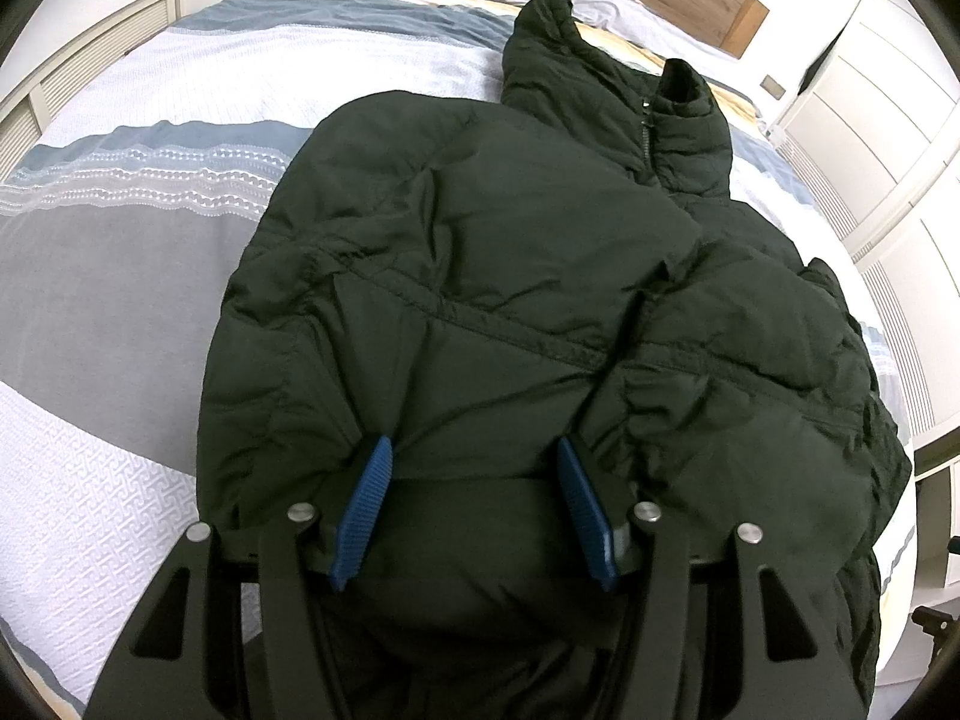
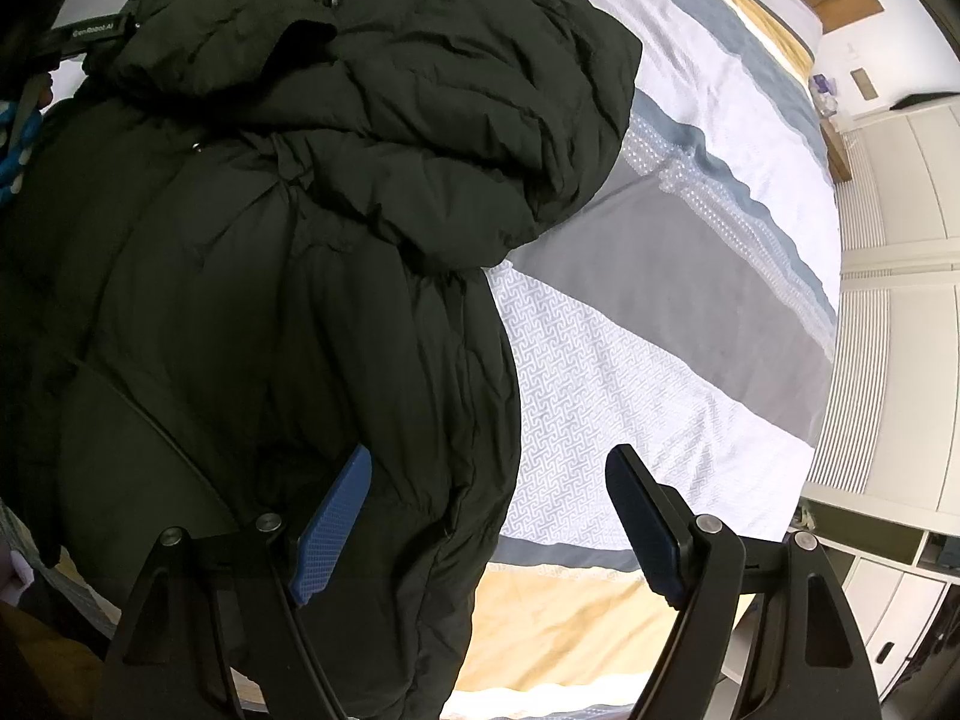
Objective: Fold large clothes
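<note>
I am seeing the jacket only partly folded on the bed; my left gripper is pressing wide into it, my right gripper is hanging wide, empty.

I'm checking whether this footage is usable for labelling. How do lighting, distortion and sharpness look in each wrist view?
Left wrist view: even light, strong fisheye bending of the bedspread stripes, dark vignette corners; the jacket seams read clearly, its underside near the left claw sinks into shadow. Right wrist view: the jacket is underexposed, nearly featureless black; the bedspread is bright and sharp beyond the open right claw.
</note>
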